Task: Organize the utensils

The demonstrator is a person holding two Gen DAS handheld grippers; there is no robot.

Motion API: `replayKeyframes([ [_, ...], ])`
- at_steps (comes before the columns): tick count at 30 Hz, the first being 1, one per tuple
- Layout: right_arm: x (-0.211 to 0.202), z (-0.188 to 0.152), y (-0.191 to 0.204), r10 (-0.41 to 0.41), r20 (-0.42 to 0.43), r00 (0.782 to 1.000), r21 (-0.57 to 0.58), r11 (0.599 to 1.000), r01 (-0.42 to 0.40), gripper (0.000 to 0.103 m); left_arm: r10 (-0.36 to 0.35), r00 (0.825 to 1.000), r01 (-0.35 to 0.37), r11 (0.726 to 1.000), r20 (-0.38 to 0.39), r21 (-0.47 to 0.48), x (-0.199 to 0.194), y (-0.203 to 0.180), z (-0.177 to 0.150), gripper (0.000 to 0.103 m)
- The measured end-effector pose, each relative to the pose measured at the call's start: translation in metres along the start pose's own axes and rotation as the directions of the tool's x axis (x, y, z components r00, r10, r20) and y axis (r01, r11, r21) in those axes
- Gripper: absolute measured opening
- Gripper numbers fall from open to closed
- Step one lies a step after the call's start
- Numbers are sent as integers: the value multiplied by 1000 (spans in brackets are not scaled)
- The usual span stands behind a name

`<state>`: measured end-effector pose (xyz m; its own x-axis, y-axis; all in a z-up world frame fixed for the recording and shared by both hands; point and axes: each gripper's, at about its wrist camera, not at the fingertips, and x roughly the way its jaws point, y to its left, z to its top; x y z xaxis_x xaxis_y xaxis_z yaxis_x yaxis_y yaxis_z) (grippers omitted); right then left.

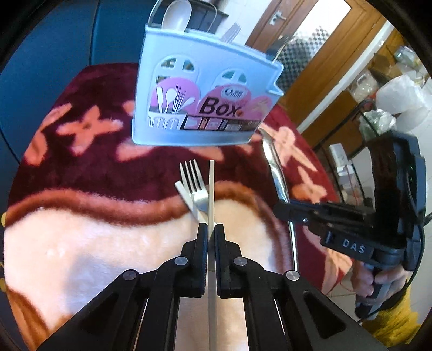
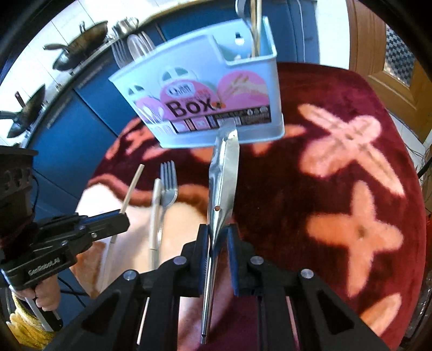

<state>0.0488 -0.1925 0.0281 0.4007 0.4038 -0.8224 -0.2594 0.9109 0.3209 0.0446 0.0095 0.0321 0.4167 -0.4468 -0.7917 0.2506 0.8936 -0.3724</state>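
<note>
- Left gripper [image 1: 211,232] up close: both fingers pinched tight on a pale chopstick [image 1: 211,194], which pokes straight out toward twelve o'clock.
- Right gripper [image 2: 218,235] alongside: clamped on a steel spatula [image 2: 222,178], blade pointing to twelve, handle trailing back toward six between the fingers.
- Just past the left fingertips, a fork [image 1: 195,186] lies on the blanket [image 1: 81,243], tines toward twelve, a second pale chopstick [image 1: 186,198] touching it on its eleven o'clock side.
- That blanket is plush, maroon and peach, with flower shapes.
- Further out at twelve stands the light-blue utensil box [image 1: 199,89], "Box" label facing us; a white spoon [image 1: 176,14] and forks [image 1: 232,32] stick up from it.
- From the right camera, the spatula tip sits just in front of the box's base.
- Far back at ten o'clock in that same camera, woks [image 2: 78,40] on a counter; a wooden door [image 1: 310,54] at one o'clock for the left.
</note>
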Motion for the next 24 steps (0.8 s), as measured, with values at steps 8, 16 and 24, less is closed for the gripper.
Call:
replayKeyframes([
  [8, -22, -1, 9, 1, 142, 990, -20, 1000, 2, 16, 0, 995, -2, 1000, 95, 24, -19, -11, 7, 4],
  [16, -54, 3, 19, -17, 302, 953, -57, 998, 35, 16, 35, 973, -50, 997, 230, 58, -42, -27, 22, 4],
  [24, -72, 15, 26, -7, 391, 920, -76, 996, 40, 16, 37, 951, -56, 997, 308, 56, -57, -31, 43, 4],
])
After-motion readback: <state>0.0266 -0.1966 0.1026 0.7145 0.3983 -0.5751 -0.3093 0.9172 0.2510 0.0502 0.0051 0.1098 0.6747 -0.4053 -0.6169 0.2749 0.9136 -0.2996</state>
